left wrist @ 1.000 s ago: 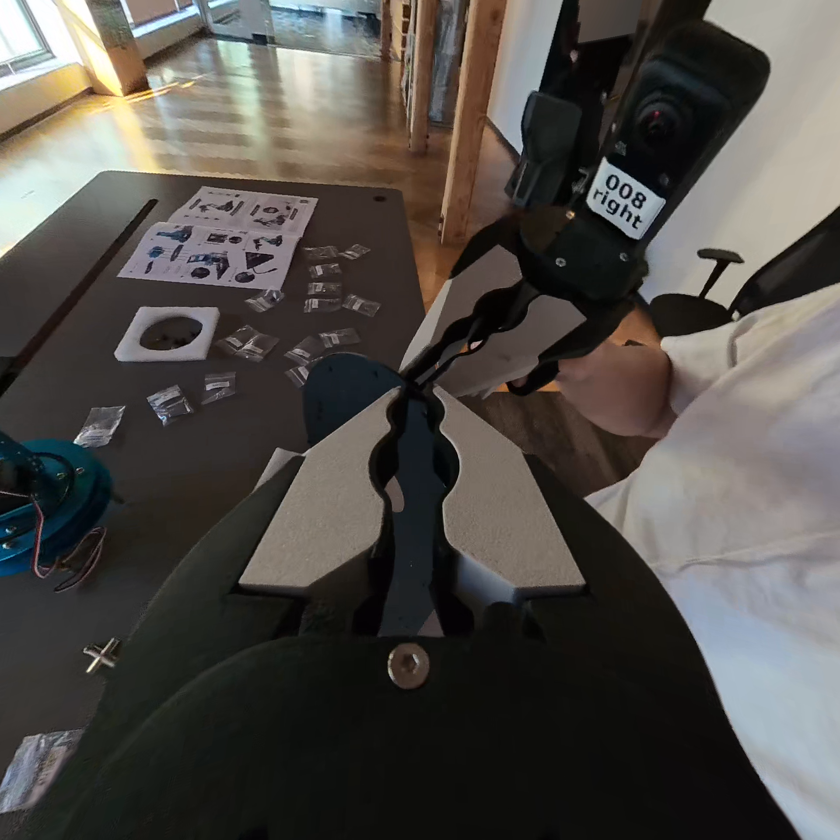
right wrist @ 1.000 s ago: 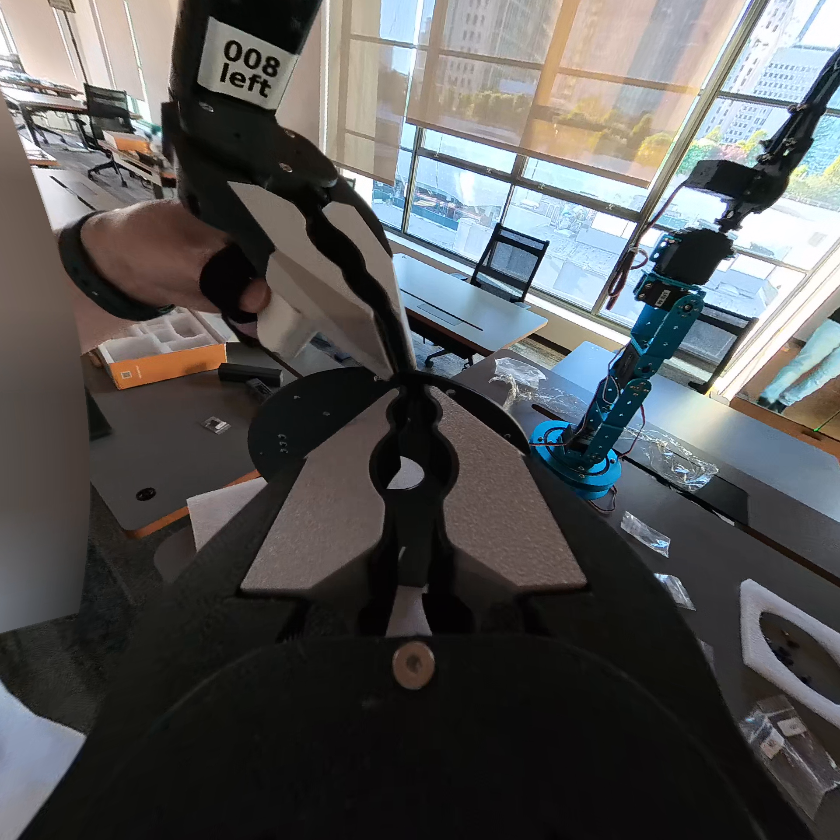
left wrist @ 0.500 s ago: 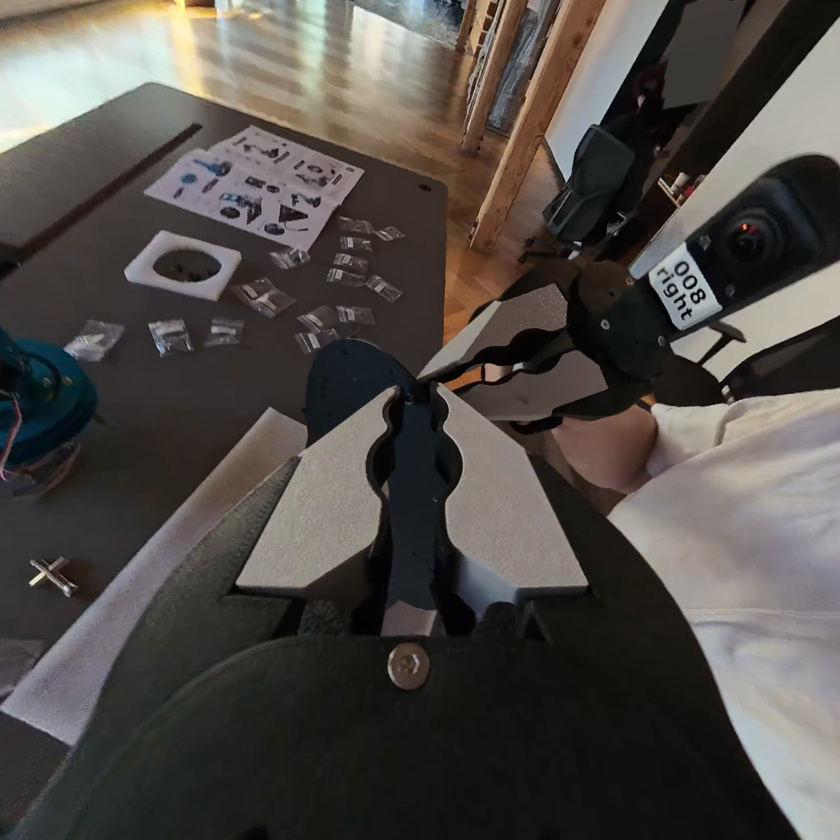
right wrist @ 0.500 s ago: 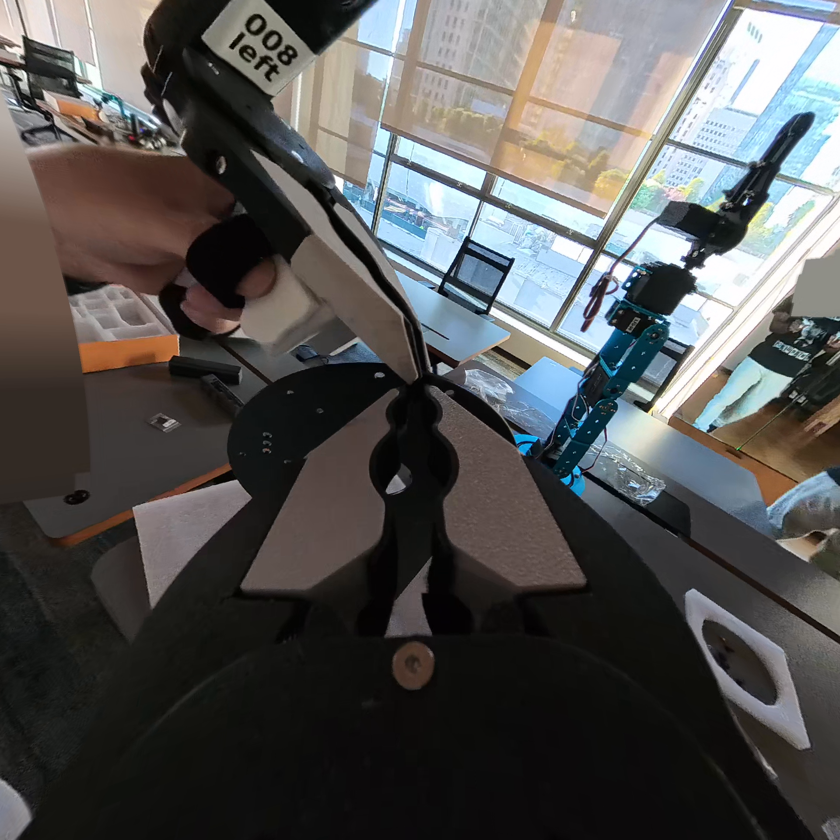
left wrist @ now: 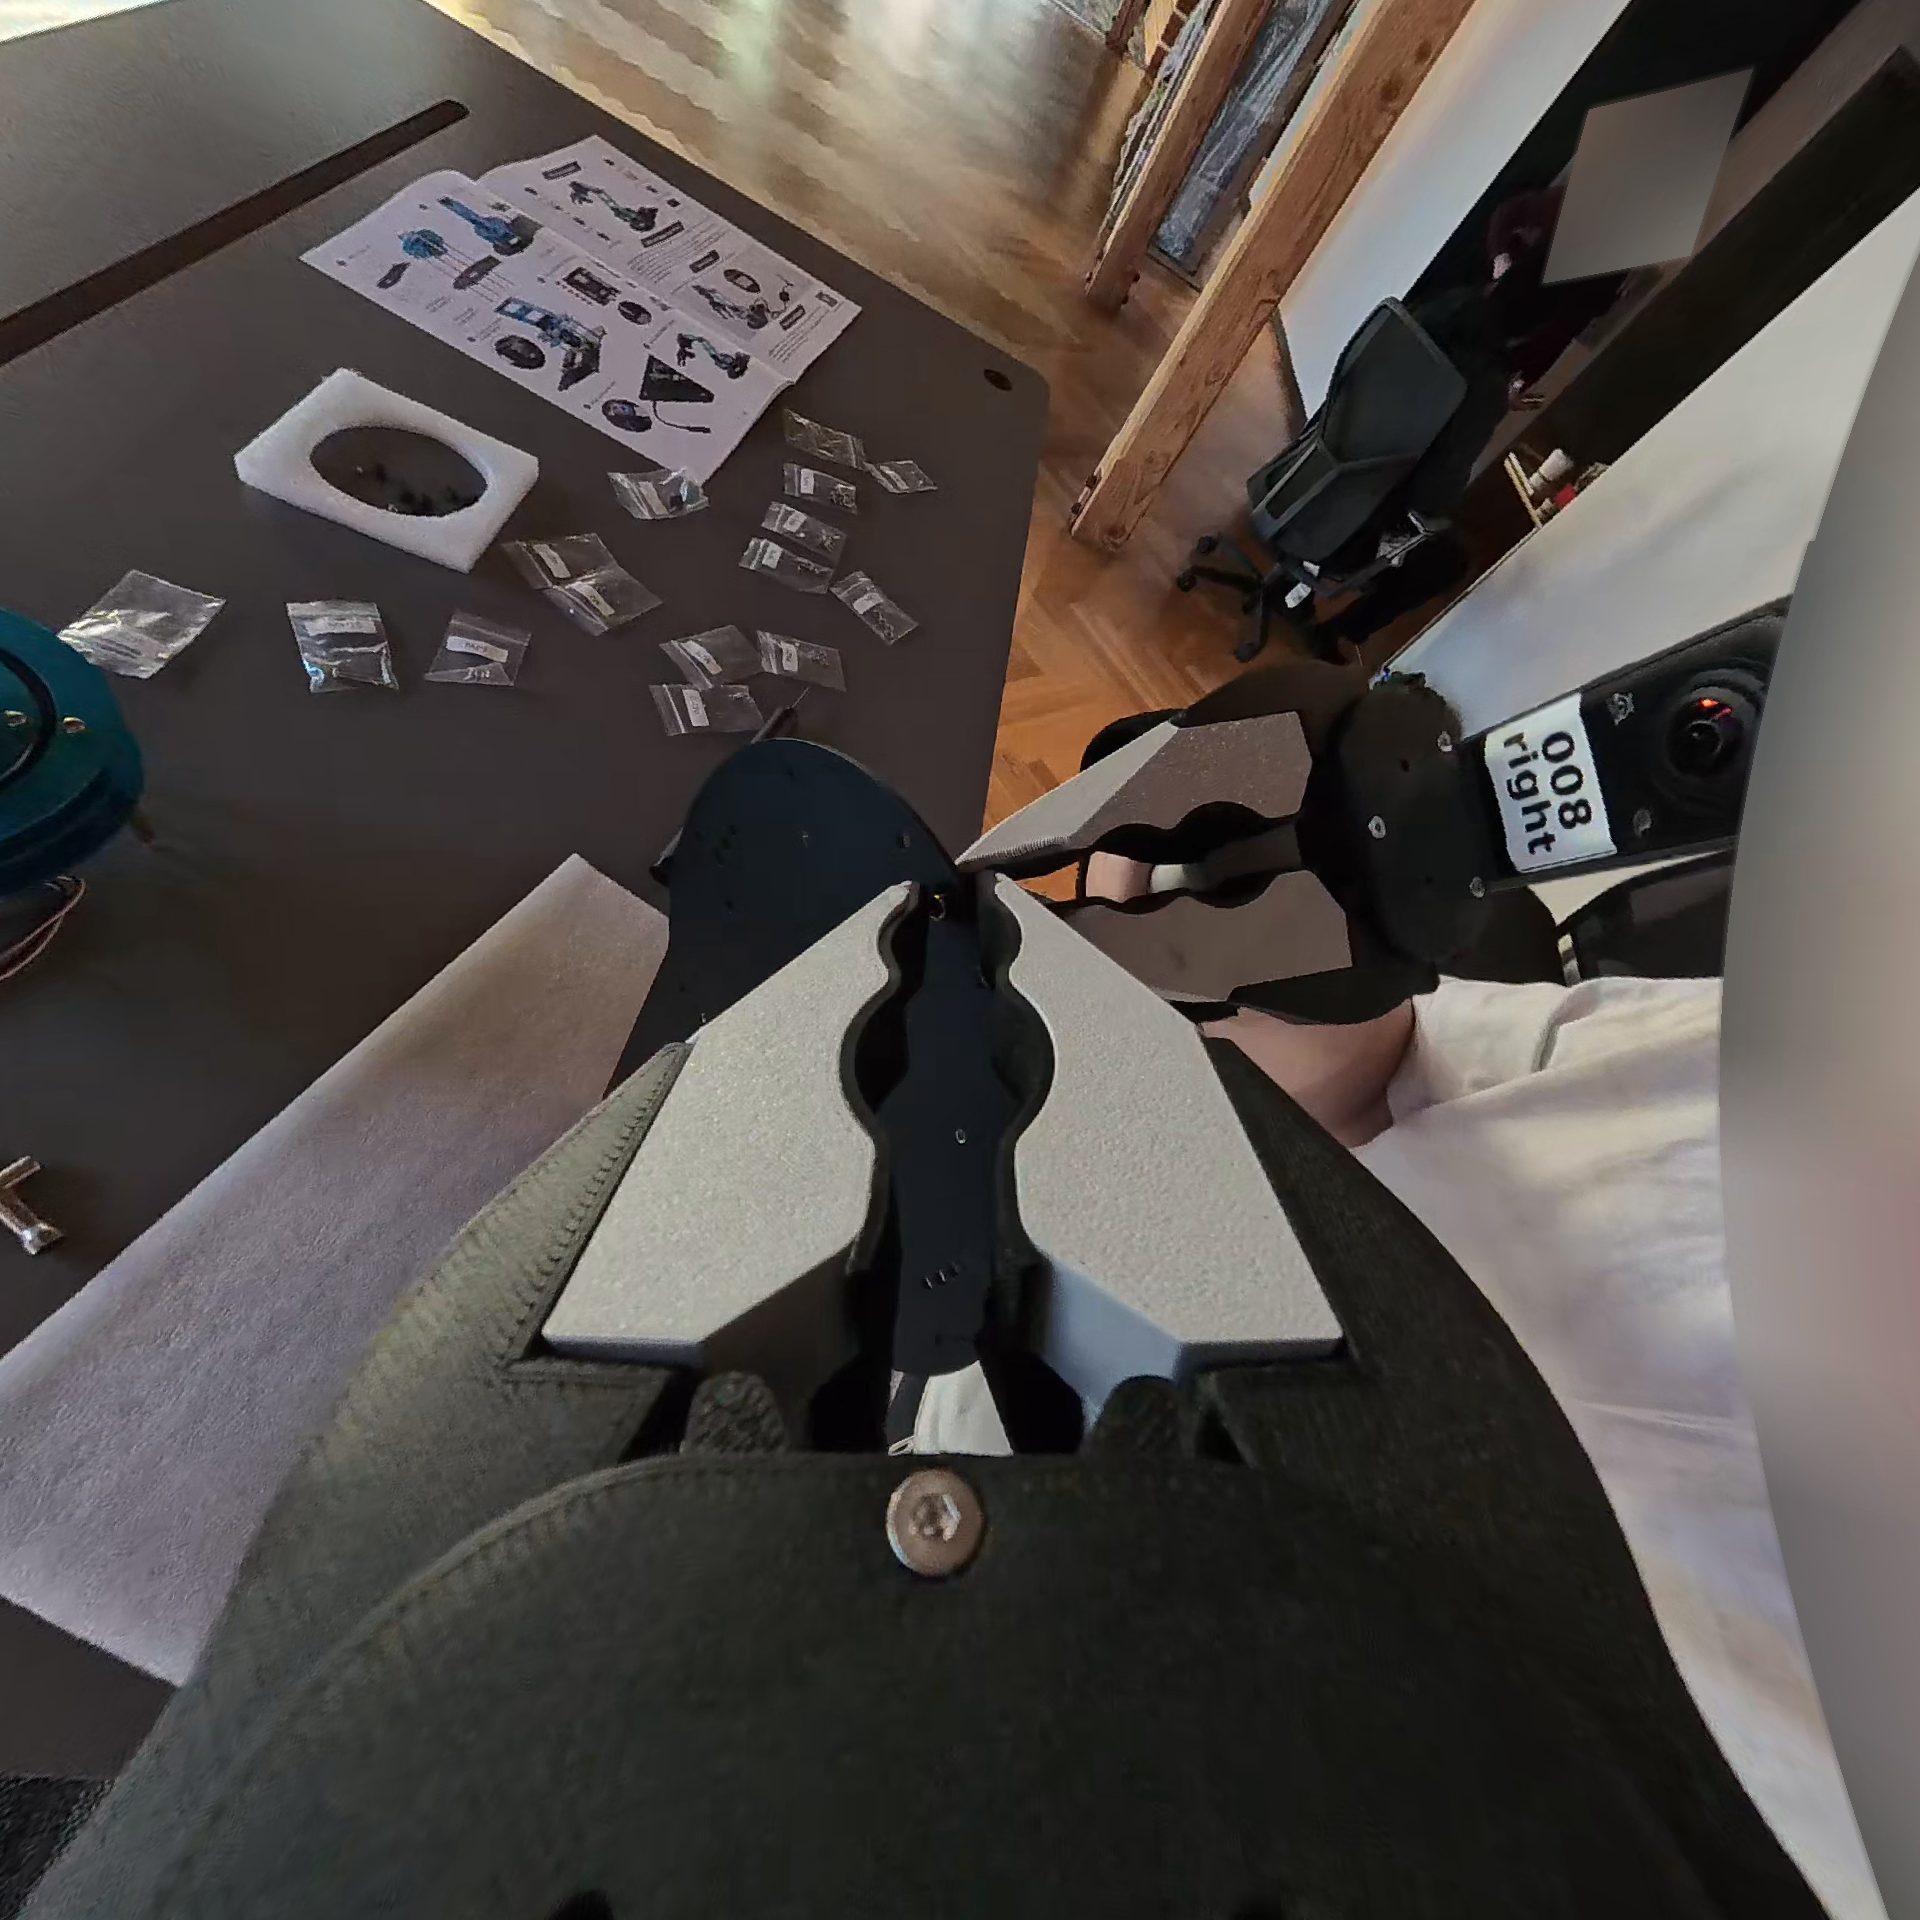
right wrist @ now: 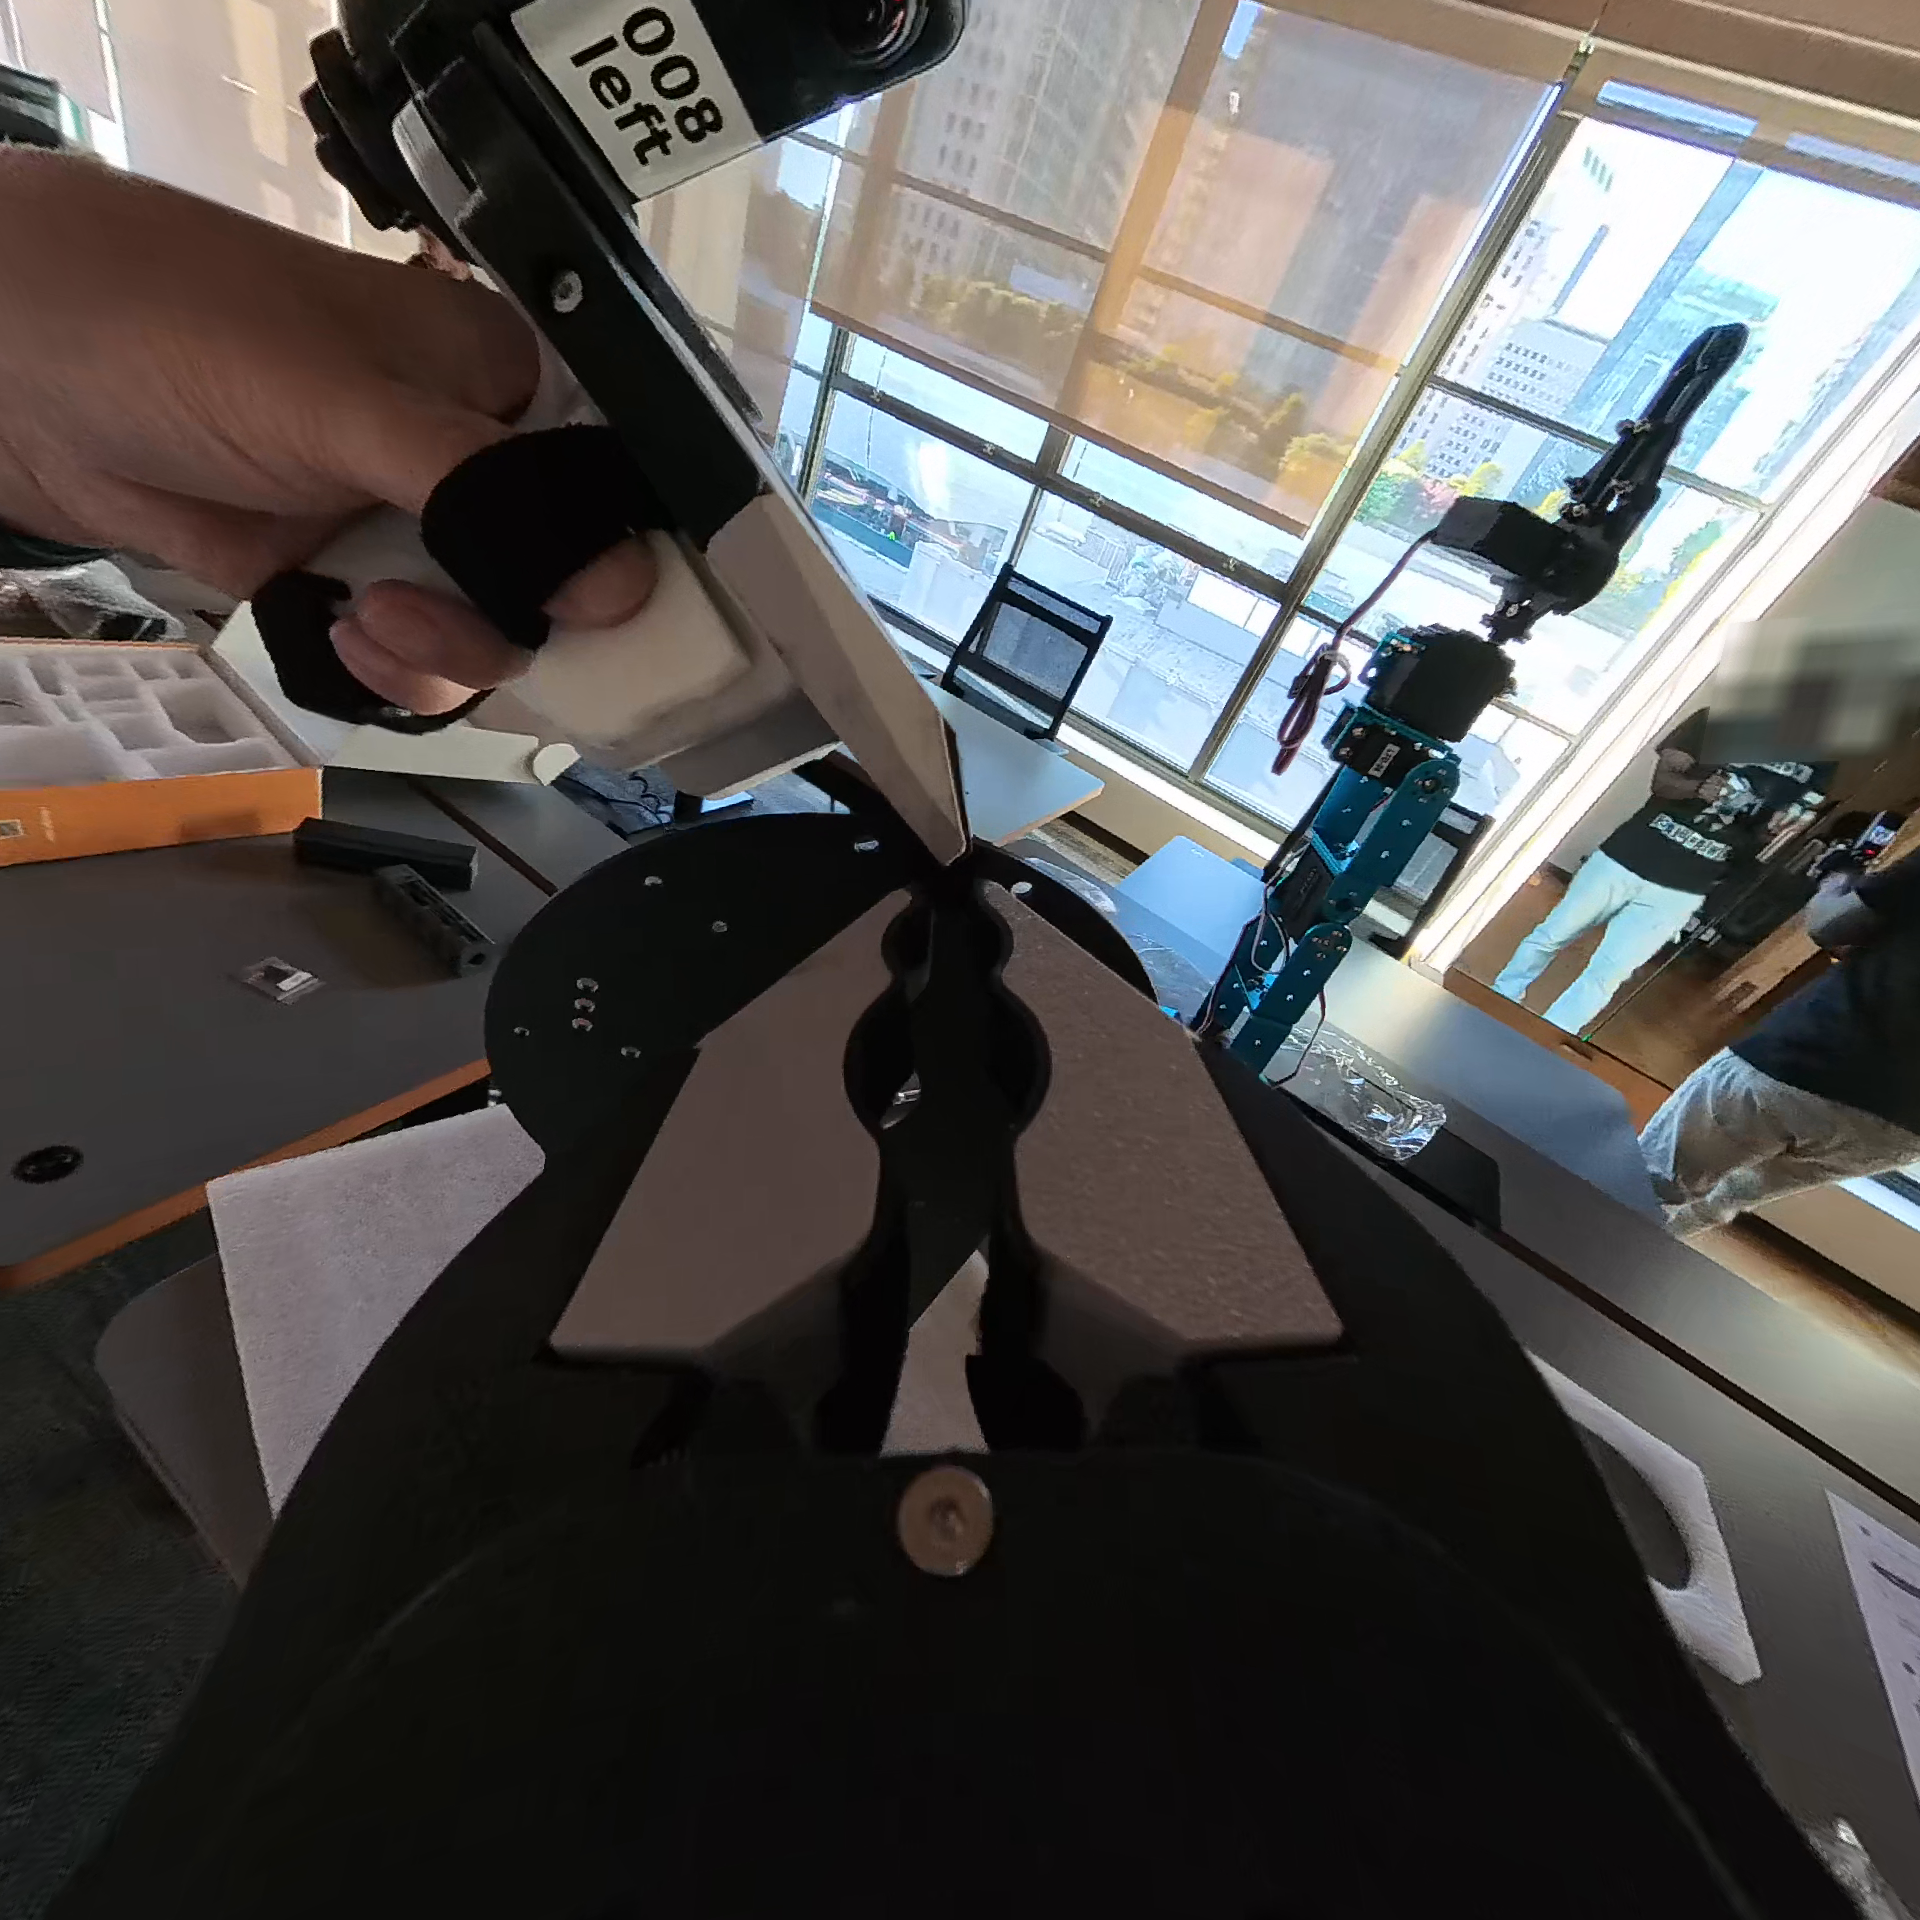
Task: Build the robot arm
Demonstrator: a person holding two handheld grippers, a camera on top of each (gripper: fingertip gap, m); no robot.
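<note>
- Pinching a black round plate [left wrist: 800, 831] edge-on, the left gripper [left wrist: 951, 896] is seen with its jaws pressed together on the plate, which runs deep down the slot between the grey pads.
- The right gripper [right wrist: 951, 902] is likewise closed on the same plate [right wrist: 644, 956], and the two sets of tips meet almost nose to nose at one spot on the rim.
- The plate is thus held in the air between both jaws, tilted, with most of its drilled face jutting out to one side of the tips.
- With both pinches crowded at one point, the overhanging part is judged free to swing. A firm, even squeeze and matched movement of both grippers are called for, so that the plate is not twisted.
- Just below the jaws a white foam sheet [left wrist: 312, 1195] is spread on the dark table [left wrist: 260, 862].
- Farther ahead of the left jaws, small clear bags [left wrist: 582, 594] are scattered, with a white foam block [left wrist: 384, 473] with an oval hole and a printed sheet [left wrist: 582, 291] beyond them.
- Ahead and to the right of the right jaws a blue robot arm [right wrist: 1351, 904] is stood upright. Its blue base [left wrist: 52, 748] appears well to the left of the left jaws.
- To the far left of the right jaws an orange box [right wrist: 156, 810] with a foam insert is seen.
</note>
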